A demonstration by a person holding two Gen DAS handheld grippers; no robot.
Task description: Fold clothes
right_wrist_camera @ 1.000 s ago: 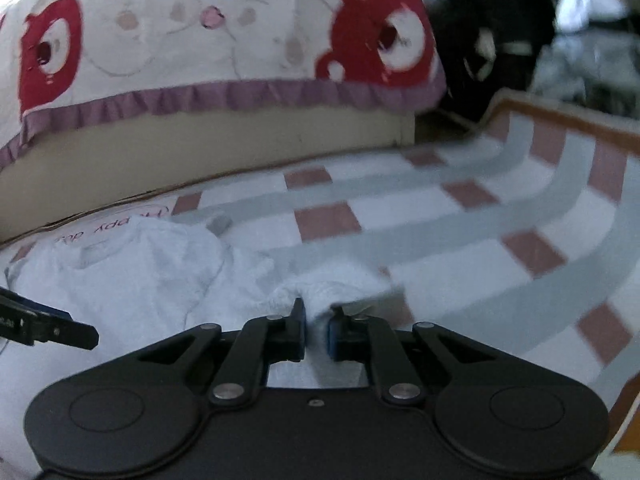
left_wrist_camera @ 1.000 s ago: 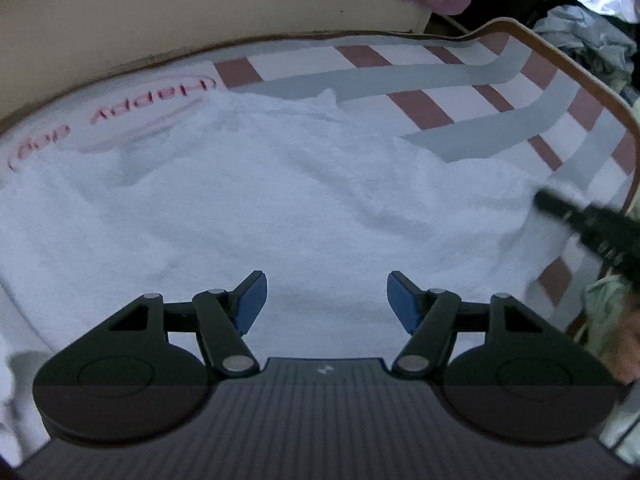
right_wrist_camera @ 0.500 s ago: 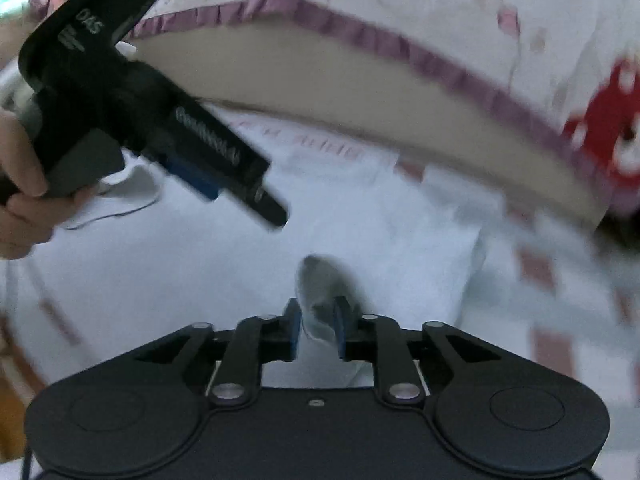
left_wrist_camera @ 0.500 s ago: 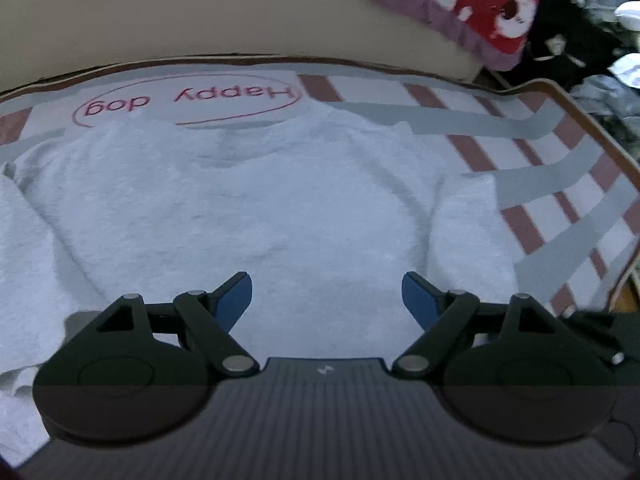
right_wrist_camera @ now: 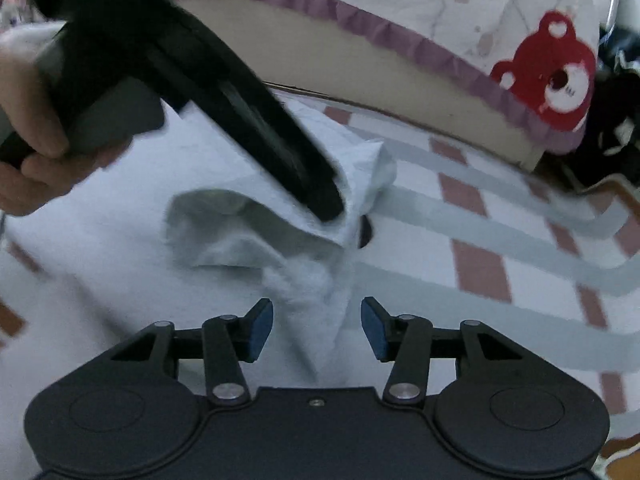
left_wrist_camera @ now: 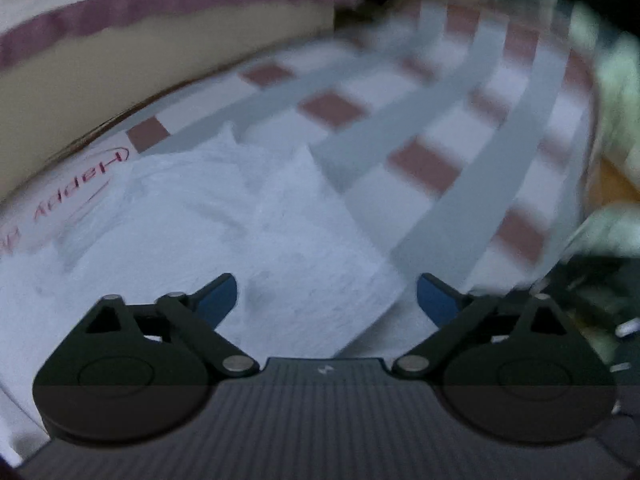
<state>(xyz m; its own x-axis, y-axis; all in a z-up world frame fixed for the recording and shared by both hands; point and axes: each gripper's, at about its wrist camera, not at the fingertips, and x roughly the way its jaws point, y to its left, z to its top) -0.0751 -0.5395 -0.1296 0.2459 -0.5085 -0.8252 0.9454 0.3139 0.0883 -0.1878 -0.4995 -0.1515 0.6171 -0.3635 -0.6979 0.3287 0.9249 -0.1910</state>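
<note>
A white sweater [right_wrist_camera: 120,264] lies on a striped mat [right_wrist_camera: 472,208], with one sleeve folded in over its body. In the left wrist view the sweater [left_wrist_camera: 296,248] sits beneath my left gripper [left_wrist_camera: 326,298], whose jaws are opening wide with nothing pinched. My right gripper [right_wrist_camera: 317,326] is low over a raised fold of the sleeve; its jaws are opening and the cloth ridge stands loose between the pads. A hand [right_wrist_camera: 28,120] holds the left gripper [right_wrist_camera: 324,204] slanting down onto the sweater's far edge.
The mat [left_wrist_camera: 436,120] has grey bands, reddish squares and a "Happy dog" print [left_wrist_camera: 76,188]. Behind it stands a bed with a bear-print sheet [right_wrist_camera: 548,76] and purple frill. Dark clothes [right_wrist_camera: 616,112] are piled at the right, past the mat's edge.
My right gripper was shut on a fold of the sleeve and its jaws have come apart, leaving the cloth. The left gripper swung right across the sweater and widened.
</note>
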